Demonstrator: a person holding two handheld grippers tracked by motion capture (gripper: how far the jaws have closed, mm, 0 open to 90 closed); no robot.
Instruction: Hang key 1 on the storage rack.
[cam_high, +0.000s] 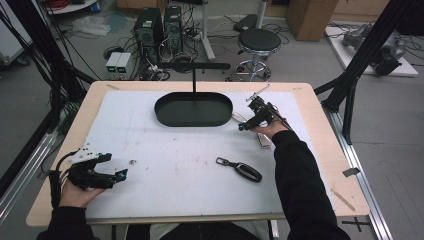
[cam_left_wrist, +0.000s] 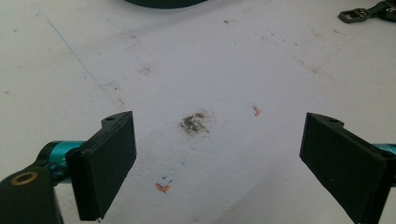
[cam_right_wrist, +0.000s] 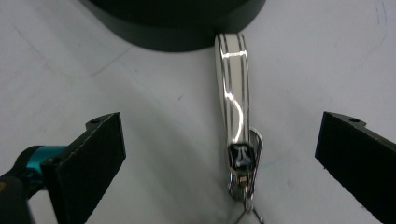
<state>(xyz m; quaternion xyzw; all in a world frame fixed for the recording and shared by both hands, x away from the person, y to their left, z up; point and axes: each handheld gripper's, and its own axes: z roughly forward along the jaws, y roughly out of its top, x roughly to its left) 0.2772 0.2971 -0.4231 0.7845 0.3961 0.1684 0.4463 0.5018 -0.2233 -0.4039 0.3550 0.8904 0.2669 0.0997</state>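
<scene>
Right hand-held gripper (cam_right_wrist: 219, 163) jaws spread wide, holding nothing. White strap with dark stripes (cam_right_wrist: 232, 88) lies flat on the desk mat (cam_right_wrist: 303, 60) between the jaws, nearer the right one, touching neither. Its metal clasp end (cam_right_wrist: 243, 170) sits closest to the gripper; the far end runs straight ahead and reaches the wall of the black oval tray (cam_right_wrist: 177, 28). In the high view the right hand-held gripper (cam_high: 250, 122) sits just beside the tray's (cam_high: 194, 110) right end, with the strap's clasp (cam_high: 263, 142) near the hand.

Left hand-held gripper (cam_left_wrist: 215, 163) also wide open, empty, over bare mat; a small grey smudge (cam_left_wrist: 194, 122) lies ahead between its jaws. In the high view the left hand-held gripper (cam_high: 117, 175) is well apart from the tray, at the desk's (cam_high: 320, 125) near left. Black key fob with a clip (cam_high: 241, 169) lies well to its right, between the two grippers, nearer the right forearm.
</scene>
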